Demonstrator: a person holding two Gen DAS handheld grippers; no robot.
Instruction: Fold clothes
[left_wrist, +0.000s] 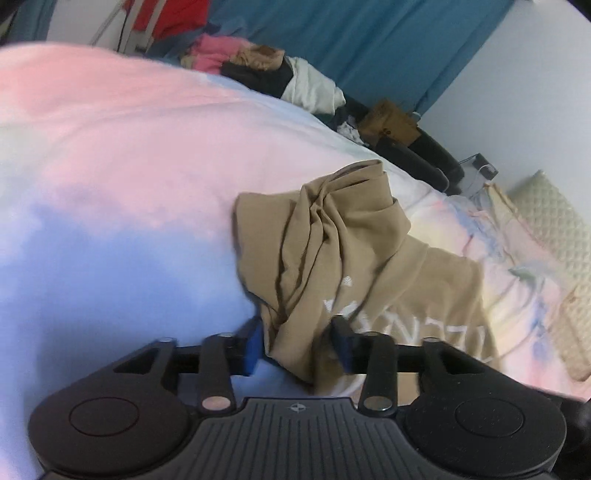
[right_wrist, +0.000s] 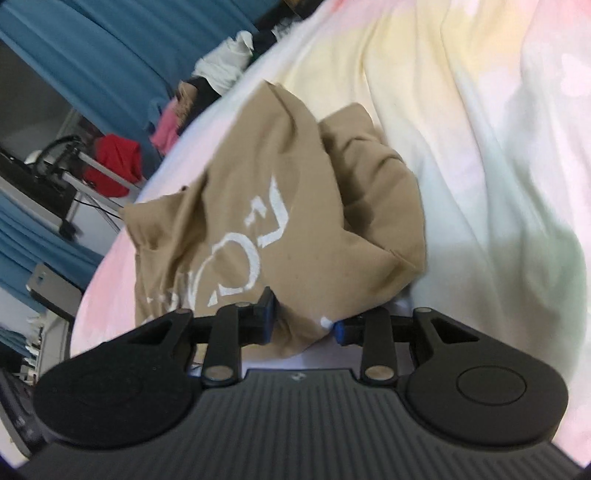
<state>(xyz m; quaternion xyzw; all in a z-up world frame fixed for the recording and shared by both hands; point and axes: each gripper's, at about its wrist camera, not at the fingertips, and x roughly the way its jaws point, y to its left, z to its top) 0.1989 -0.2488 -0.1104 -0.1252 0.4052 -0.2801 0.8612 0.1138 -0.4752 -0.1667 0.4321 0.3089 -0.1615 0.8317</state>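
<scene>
A crumpled tan shirt (left_wrist: 354, 258) with white lettering lies on a bed (left_wrist: 129, 166) covered in a pastel pink, blue and yellow blanket, near the bed's far edge in the left wrist view. A fold of the shirt sits between the blue pads of the left tongs (left_wrist: 297, 341), which stand partly apart; the right tongs (right_wrist: 303, 317) likewise straddle a lower fold, and whether either pair presses the cloth I cannot tell. Beyond the bed's far edge a heap of other clothes (left_wrist: 280, 77) lies before a blue curtain (left_wrist: 369, 40), well apart from the shirt.
</scene>
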